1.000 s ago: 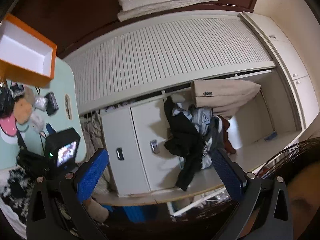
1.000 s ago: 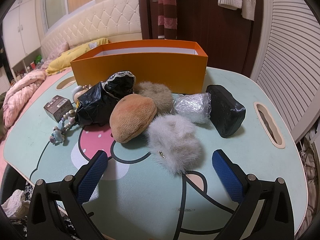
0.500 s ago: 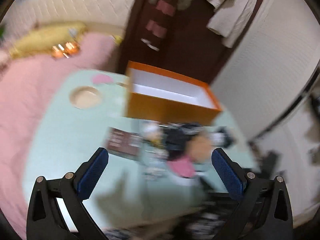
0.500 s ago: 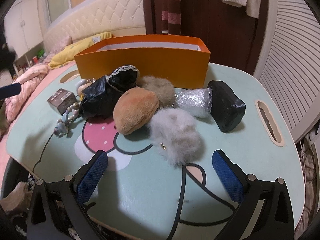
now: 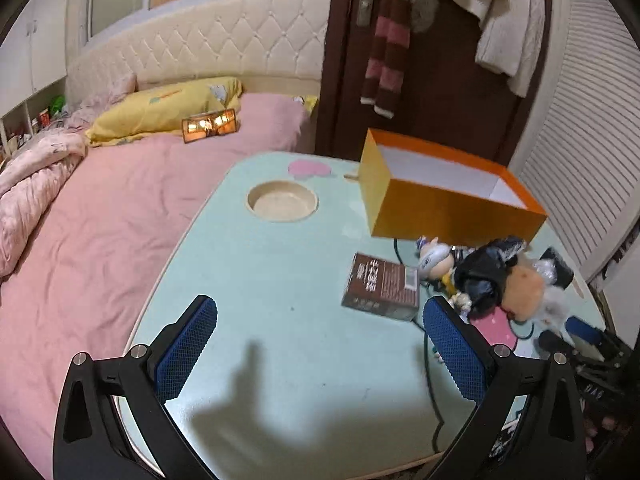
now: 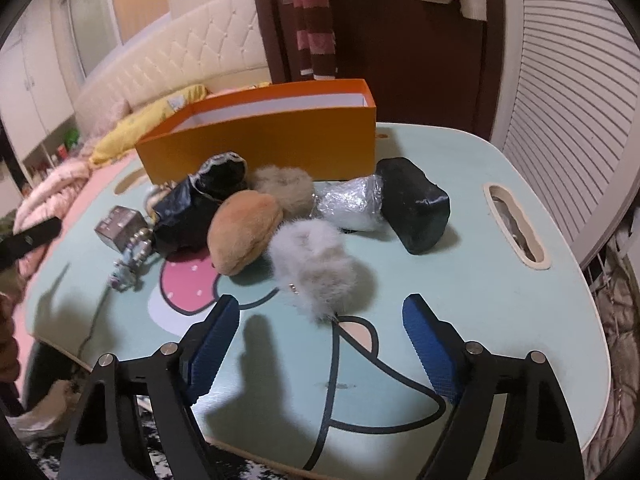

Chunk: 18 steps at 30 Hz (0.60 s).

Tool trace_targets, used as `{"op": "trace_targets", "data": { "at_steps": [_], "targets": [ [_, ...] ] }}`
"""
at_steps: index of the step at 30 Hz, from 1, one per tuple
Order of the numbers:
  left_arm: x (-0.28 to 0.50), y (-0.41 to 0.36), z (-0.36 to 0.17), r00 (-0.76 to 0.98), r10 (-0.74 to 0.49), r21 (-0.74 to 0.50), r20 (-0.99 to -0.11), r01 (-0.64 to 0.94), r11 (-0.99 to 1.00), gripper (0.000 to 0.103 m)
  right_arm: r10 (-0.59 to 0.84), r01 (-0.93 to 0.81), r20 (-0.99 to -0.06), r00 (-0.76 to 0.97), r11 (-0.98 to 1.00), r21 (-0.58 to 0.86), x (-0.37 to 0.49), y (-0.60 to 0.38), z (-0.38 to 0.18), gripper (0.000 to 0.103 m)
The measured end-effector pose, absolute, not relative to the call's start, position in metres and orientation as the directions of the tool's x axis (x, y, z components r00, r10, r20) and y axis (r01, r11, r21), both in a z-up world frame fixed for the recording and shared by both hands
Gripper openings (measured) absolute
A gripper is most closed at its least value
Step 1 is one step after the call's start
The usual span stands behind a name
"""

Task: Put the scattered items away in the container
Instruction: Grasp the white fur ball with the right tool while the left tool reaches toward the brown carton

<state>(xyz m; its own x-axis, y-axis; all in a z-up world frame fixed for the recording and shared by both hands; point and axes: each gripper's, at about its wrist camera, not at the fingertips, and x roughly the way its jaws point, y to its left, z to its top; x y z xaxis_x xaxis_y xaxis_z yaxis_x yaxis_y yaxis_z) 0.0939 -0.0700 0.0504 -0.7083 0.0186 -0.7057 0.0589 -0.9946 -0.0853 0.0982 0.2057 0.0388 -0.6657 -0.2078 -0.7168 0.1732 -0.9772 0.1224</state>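
Scattered items lie in one heap in front of the orange box [image 5: 448,200], which stands open and seems empty, probably so that each thing needs only a short lift over its wall.

Left wrist view: the box is at the centre right of the frame, on the pale green table [image 5: 280,280]. Below it, at the right, are a brown carton [image 5: 380,286], a small figurine [image 5: 434,260] and a black crumpled bag [image 5: 484,280] pressed against a tan plush piece [image 5: 524,284]. The left gripper [image 5: 320,344] is at the bottom of the frame, its fingers wide apart with only bare table between them; the carton is just above the right finger, not between the two.

Right wrist view: the box is in the upper middle of the frame. The heap is below it, with the grey fur pouch [image 6: 316,268] lowest, a silver wrapped bundle [image 6: 352,204] and a black pouch [image 6: 416,204] to the right. The right gripper [image 6: 316,344] has its fingers apart and has just been closing them somewhat, yet nothing is between them. The fur pouch is just above the gap and centred on it, so I judge it to be the first thing to take.
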Motion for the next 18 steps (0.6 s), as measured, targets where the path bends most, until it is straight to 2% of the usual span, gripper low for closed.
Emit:
{"op": "trace_targets", "data": {
  "at_steps": [2, 4, 8, 14, 18],
  "targets": [
    [0.094, -0.069, 0.047, -0.695, 0.012, -0.058, -0.719, 0.043, -0.997, 0.102, -0.213, 0.187, -0.708, -0.673, -0.975, 0.116, 0.100, 0.203, 0.043, 0.074],
    [0.096, -0.070, 0.045, -0.692, 0.016, -0.050, -0.721, 0.029, -0.998, 0.102, -0.222, 0.201, -0.705, -0.674, -0.973, 0.115, 0.100, 0.200, 0.045, 0.073],
    [0.094, -0.074, 0.040, -0.673, 0.054, -0.091, -0.738, 0.021, -0.996, 0.088, -0.246, 0.220, -0.697, -0.673, -0.967, 0.129, 0.102, 0.195, 0.049, 0.069],
    [0.091, -0.069, 0.033, -0.655, 0.072, -0.091, -0.753, -0.006, -0.996, 0.076, -0.246, 0.216, -0.698, -0.673, -0.967, 0.132, 0.097, 0.193, 0.051, 0.066],
    [0.084, -0.063, 0.033, -0.650, 0.083, -0.090, -0.756, -0.022, -0.996, 0.074, -0.237, 0.199, -0.701, -0.673, -0.970, 0.137, 0.093, 0.197, 0.052, 0.062]
  ]
}}
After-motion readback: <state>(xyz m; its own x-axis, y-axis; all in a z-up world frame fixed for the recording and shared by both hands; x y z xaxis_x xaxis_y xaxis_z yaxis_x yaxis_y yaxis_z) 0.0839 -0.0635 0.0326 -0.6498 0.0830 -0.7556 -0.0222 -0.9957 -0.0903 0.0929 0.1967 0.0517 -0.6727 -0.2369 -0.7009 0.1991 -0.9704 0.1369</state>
